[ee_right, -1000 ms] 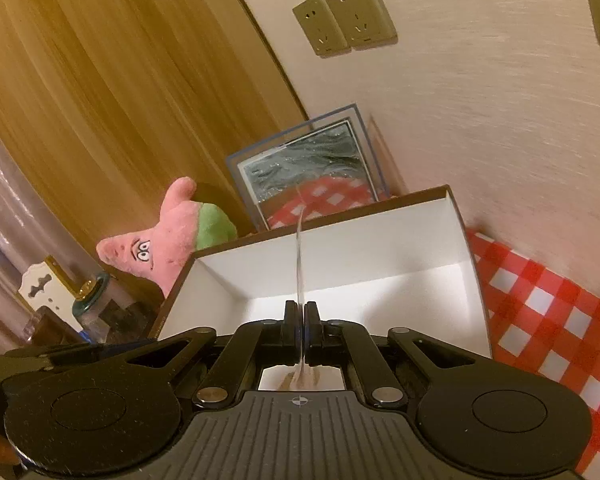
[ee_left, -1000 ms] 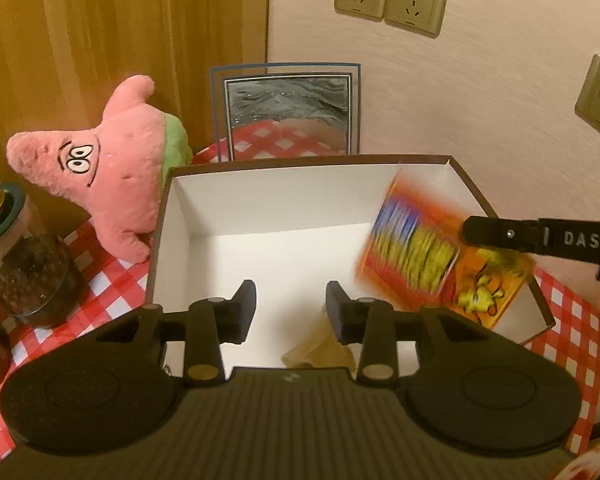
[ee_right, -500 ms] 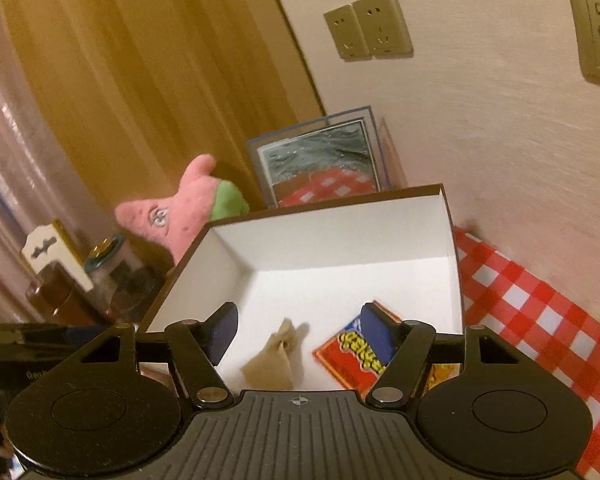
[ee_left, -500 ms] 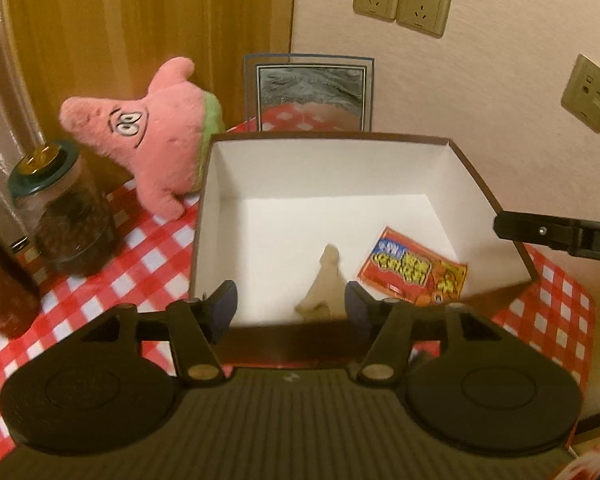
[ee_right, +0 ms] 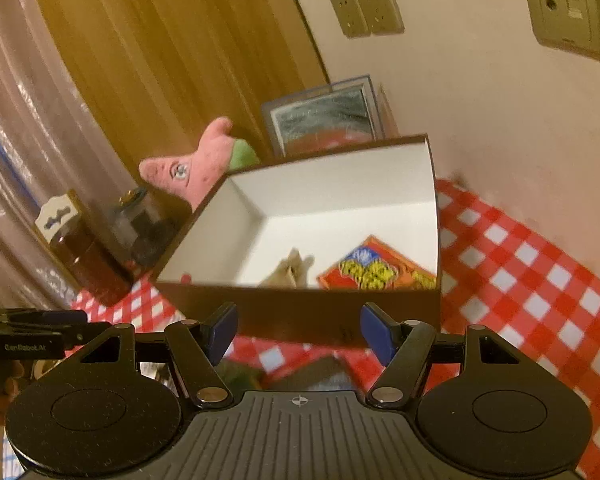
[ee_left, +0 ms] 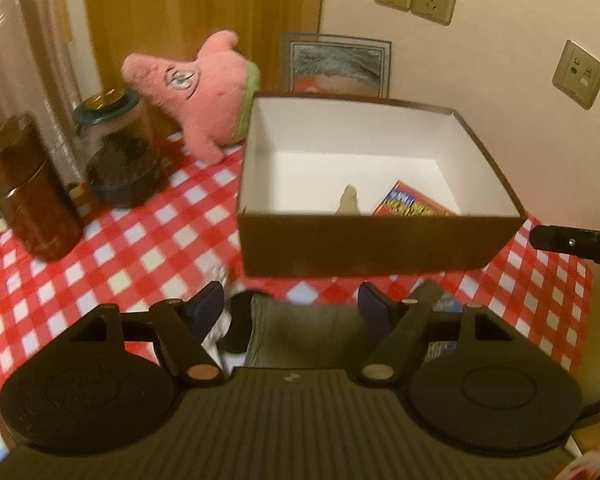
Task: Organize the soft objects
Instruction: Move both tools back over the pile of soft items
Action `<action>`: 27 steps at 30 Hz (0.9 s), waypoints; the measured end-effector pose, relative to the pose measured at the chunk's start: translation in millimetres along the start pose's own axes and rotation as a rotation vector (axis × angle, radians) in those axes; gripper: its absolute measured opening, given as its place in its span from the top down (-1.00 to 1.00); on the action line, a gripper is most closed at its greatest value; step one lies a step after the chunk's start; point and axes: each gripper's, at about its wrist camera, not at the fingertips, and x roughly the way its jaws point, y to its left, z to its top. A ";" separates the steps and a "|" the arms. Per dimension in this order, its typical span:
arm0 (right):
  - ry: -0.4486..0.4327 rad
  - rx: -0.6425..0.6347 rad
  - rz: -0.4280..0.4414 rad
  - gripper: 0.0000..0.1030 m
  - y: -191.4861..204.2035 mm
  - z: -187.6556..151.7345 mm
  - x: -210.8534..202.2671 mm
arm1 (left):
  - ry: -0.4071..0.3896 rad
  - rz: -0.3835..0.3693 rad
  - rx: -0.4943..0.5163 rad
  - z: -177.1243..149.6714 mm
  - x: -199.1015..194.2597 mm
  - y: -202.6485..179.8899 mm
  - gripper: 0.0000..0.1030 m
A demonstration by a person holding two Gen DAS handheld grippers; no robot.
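On a red-and-white checked tabletop [ee_left: 112, 256], seen from the left wrist, the left hand-held gripper [ee_left: 292, 306] hangs in front of a brown box [ee_left: 380, 246] with a white inside, its jaws opening with nothing pinched between them. Beneath the jaws lie blurred items, among them a dark grey-green soft piece [ee_left: 300, 332] that cannot be made out clearly. Inside the box rest a beige soft object [ee_left: 349, 200] and, just beside it on the right, a red-and-yellow packet [ee_left: 414, 204]. A pink starfish plush [ee_left: 204, 88] stands against the box's far left corner, near a glass jar [ee_left: 120, 148] and a brown canister [ee_left: 28, 188]. A framed picture [ee_left: 338, 62] leans on the wall behind the box. The tip of the right hand-held gripper [ee_left: 572, 242] pokes in at the right edge.

From the right wrist, the right hand-held gripper [ee_right: 298, 332] is spread wide and empty, held just short of the box's [ee_right: 300, 312] near wall. The beige soft object [ee_right: 290, 270] and the packet [ee_right: 374, 268] lie side by side on the box floor. The plush [ee_right: 192, 170] stands beyond the box's left corner, with the jar [ee_right: 144, 224] beside it. The left hand-held gripper [ee_right: 28, 338] shows at the left edge.
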 end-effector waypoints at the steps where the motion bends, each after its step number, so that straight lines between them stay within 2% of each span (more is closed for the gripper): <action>1: 0.007 -0.003 0.000 -0.32 0.9 -4.4 -2.7 | 0.007 0.007 -0.007 -5.6 -3.1 0.9 -0.40; 7: 0.056 -0.001 -0.003 -0.32 5.0 -28.9 -12.0 | 0.051 0.037 -0.036 -37.1 -17.3 3.5 -0.40; 10: 0.085 0.009 -0.008 -0.32 7.2 -40.2 -14.4 | 0.059 0.025 -0.050 -52.4 -23.4 2.2 -0.40; 16: 0.157 -0.044 0.015 -0.32 22.5 -67.4 -11.4 | 0.095 0.045 -0.042 -80.0 -24.1 -6.1 -0.39; 19: 0.193 -0.033 0.037 -0.32 27.3 -80.2 -7.6 | 0.116 0.032 -0.043 -92.9 -21.6 -11.8 -0.39; 27: 0.259 -0.010 0.067 -0.32 39.0 -97.9 9.8 | 0.137 0.013 -0.015 -106.8 -10.9 -26.3 -0.33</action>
